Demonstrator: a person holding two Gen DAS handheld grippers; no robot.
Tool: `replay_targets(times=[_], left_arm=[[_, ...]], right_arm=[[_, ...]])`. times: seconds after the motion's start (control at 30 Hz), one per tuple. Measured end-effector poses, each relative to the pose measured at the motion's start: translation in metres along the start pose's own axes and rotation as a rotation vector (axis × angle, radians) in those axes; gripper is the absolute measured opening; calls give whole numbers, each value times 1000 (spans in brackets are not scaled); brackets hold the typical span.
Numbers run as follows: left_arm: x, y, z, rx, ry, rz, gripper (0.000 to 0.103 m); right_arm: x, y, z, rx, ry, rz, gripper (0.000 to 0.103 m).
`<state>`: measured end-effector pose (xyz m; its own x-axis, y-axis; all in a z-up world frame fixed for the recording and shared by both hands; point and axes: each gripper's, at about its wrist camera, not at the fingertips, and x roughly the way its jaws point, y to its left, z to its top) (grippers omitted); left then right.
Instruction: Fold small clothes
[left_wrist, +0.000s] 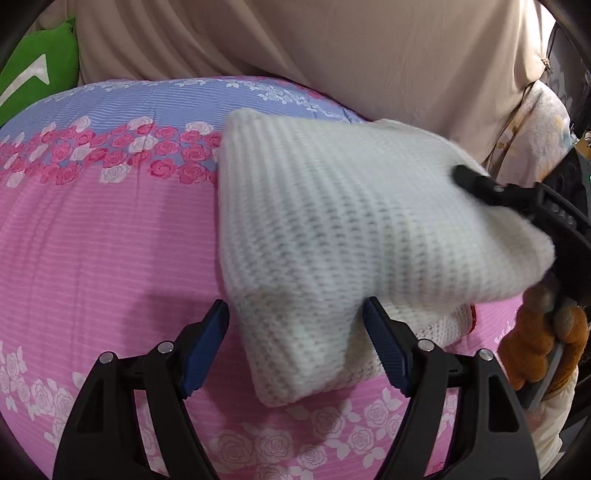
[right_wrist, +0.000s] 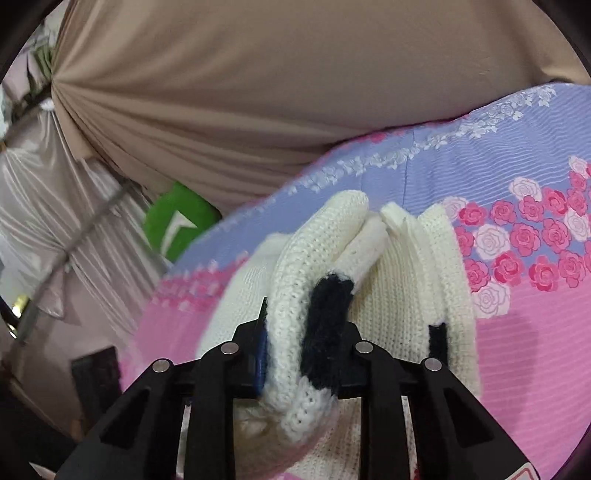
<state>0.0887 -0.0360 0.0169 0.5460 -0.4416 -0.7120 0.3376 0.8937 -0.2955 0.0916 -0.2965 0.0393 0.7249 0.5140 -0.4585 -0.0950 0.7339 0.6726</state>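
White knit sweater (left_wrist: 351, 229) lies part-folded on the floral bedspread (left_wrist: 103, 236). My right gripper (right_wrist: 303, 354) pinches a bunched, dark-trimmed edge; my left gripper (left_wrist: 295, 350) jaws are spread around a folded corner. Soft, light, stretchy: best gripped at the thick folded edges.

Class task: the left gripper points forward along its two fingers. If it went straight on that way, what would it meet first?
Most likely the white knit garment: a folded corner already sits between the open fingers of the left gripper, though depth is hard to judge.
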Motion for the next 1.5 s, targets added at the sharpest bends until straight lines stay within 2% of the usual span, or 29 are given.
replay_targets(times=[0.03,0.1,0.17,0.2,0.27,0.3,0.37,0.43,0.47,0.5,0.6,0.67,0.7,0.73,0.77,0.83,0.87,0.93,0.97,1.0,1.03,1.07,1.1,1.13,1.17,1.27,1.33,1.5], left_arm=[[4,1,-1,5,9,-1,75],[19,1,-4,17,30,15,80],[22,-5,-9,57,4,47,81],[22,-8,-10,68,3,58,81],[15,-10,-11,72,-7,51,80],[10,-10,-11,73,-18,49,80],[-6,-9,-8,74,-59,52,80],[-23,-6,-3,61,-99,25,80],[-29,-7,1,51,-110,6,80],[-33,-8,5,46,-117,-12,80],[-36,-20,11,67,-122,-51,81],[-27,-32,8,91,-91,-73,81],[-22,-35,5,96,-73,-82,81],[-16,-38,1,104,-53,-84,81],[-9,-39,-2,112,-35,-63,80],[-1,-37,-8,125,-16,-23,80],[1,-34,-9,126,-9,-13,80],[4,-29,-12,123,4,2,80],[8,-25,-14,118,16,10,80],[13,-22,-15,111,32,9,80],[20,-18,-17,99,53,4,81],[24,-15,-19,89,68,-2,81],[27,-13,-20,85,71,-2,81],[26,-14,-21,98,55,7,82],[25,-16,-21,110,52,23,82],[16,-15,-22,108,47,4,80],[3,-13,-22,108,32,2,80],[-32,-18,-10,98,-56,-57,81]], right_arm=[[2,-15,-2,32,12,-48,23],[21,-43,-14,71,92,-156,23],[20,-50,-20,83,67,-109,22],[17,-45,-17,70,72,-121,23],[2,-33,-15,20,31,-160,29],[-7,-27,-16,-2,-1,-186,36],[-31,-17,-17,-38,-87,-242,41],[-46,-10,-13,-50,-135,-240,47],[-49,-6,-9,-58,-134,-213,47],[-48,-2,-3,-68,-119,-179,50],[-18,9,5,-122,-21,-127,69],[10,3,1,-168,69,-177,68],[24,-1,-1,-176,114,-197,55],[32,-2,-2,-178,136,-202,19],[30,-3,-2,-162,132,-173,17],[-1,-2,3,-113,40,-23,14],[-16,-5,6,-95,0,22,14],[-33,-16,8,-58,-37,41,14],[-29,-29,7,-46,-27,-26,14],[-18,-44,4,-42,4,-131,14],[-2,-59,-2,-39,60,-211,14],[7,-69,-6,-17,80,-204,15],[5,-74,-6,24,67,-159,17],[0,-73,-4,38,68,-141,19],[-8,-65,-1,24,47,-135,20],[-38,-45,-6,-10,-17,-102,29],[-55,-37,-24,-25,-29,-66,47],[-66,-34,-67,5,3,-61,48]])
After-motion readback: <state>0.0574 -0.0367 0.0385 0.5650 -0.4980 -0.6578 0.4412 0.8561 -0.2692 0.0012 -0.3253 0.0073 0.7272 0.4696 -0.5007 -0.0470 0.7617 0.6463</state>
